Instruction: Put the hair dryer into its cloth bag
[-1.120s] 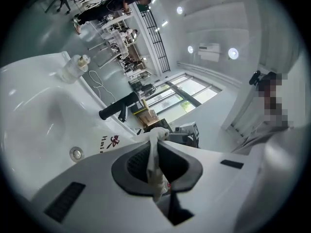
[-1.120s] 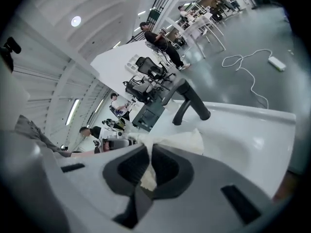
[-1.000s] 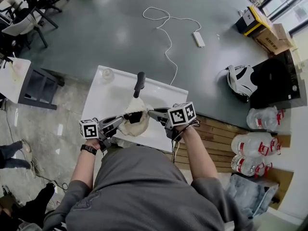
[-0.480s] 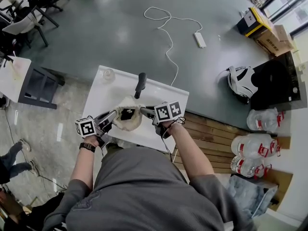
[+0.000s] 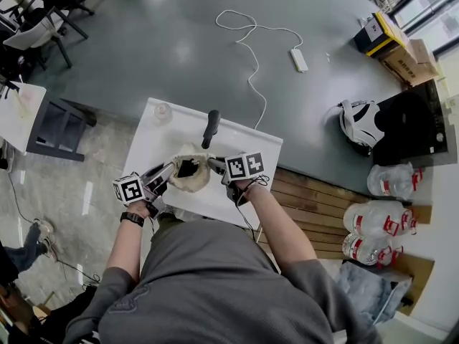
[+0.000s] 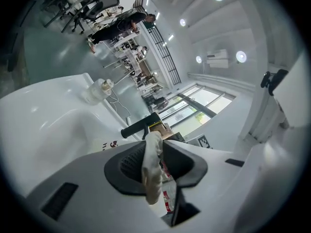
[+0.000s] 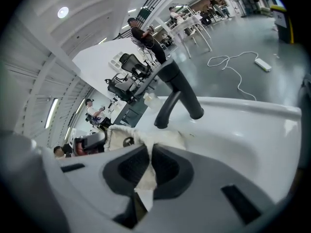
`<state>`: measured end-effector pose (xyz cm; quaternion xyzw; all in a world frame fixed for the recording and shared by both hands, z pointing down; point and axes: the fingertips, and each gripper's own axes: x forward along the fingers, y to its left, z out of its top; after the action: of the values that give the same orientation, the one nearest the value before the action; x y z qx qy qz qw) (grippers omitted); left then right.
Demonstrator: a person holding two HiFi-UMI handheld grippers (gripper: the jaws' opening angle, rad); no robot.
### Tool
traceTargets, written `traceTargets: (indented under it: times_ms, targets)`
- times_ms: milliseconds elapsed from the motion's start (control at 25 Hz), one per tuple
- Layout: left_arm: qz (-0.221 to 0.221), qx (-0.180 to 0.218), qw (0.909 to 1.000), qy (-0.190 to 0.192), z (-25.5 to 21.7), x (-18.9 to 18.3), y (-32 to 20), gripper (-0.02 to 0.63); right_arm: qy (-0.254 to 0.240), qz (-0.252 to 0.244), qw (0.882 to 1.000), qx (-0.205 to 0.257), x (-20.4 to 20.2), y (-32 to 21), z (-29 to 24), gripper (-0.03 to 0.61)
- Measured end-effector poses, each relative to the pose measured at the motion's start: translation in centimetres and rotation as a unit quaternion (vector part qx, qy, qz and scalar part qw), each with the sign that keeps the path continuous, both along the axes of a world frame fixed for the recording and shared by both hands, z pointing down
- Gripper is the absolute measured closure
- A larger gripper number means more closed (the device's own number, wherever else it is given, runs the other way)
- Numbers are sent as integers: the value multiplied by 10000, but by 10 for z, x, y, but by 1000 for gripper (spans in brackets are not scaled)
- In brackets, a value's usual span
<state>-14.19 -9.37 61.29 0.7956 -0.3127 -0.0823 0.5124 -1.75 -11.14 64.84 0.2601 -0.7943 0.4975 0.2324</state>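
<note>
The cream cloth bag point(image 5: 191, 180) sits on the white table point(image 5: 156, 145), its mouth stretched between my two grippers. The hair dryer's black handle point(image 5: 209, 127) sticks out of the bag toward the far edge; its head is hidden inside. My left gripper point(image 5: 171, 172) is at the bag's left rim. Its jaws are opening, with a fold of the cloth point(image 6: 151, 171) still standing between the pads and a slim gap beside it. My right gripper point(image 5: 214, 165) is shut on the right rim point(image 7: 145, 177). The right gripper view shows the handle point(image 7: 181, 95) rising above the bag point(image 7: 127, 136).
A small clear cup point(image 5: 161, 110) stands at the table's far left corner. On the floor beyond lie a white cable and power strip point(image 5: 295, 58). Office chairs point(image 5: 50, 6) stand at the upper left, water bottles point(image 5: 376, 217) at the right.
Both grippers and the bag have shifted left and sunk toward the table. The right gripper moved furthest. The handle still points to the far edge.
</note>
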Motion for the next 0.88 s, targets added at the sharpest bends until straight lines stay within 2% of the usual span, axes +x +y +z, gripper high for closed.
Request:
traceTargets:
  times_ms: [120, 160, 360, 520, 640, 760, 880]
  targets:
    - [43, 102, 9999, 63, -7, -4, 0, 446, 110, 197, 9997, -94, 15, 0, 10, 563]
    - [33, 123, 9999, 86, -10, -6, 0, 439, 158, 254, 9995, -127, 21, 0, 14, 563]
    - [-119, 50, 9998, 136, -6, -19, 2, 440, 377, 465, 9978, -276, 49, 3, 28, 563]
    - [-310, -291, 9982, 413, 2, -21, 9, 440, 600, 572, 9956, -435, 69, 7, 44, 563]
    - [-246, -260, 9992, 191, 9, -24, 10, 442, 986, 552, 9922, -531, 87, 12, 62, 563]
    - [-221, -341, 9991, 123, 11, -20, 14, 445, 1631, 355, 9847, -494, 109, 16, 86, 563]
    - [-163, -292, 9994, 38, 9, -16, 15, 446, 1813, 358, 9810, -585, 120, 20, 105, 563]
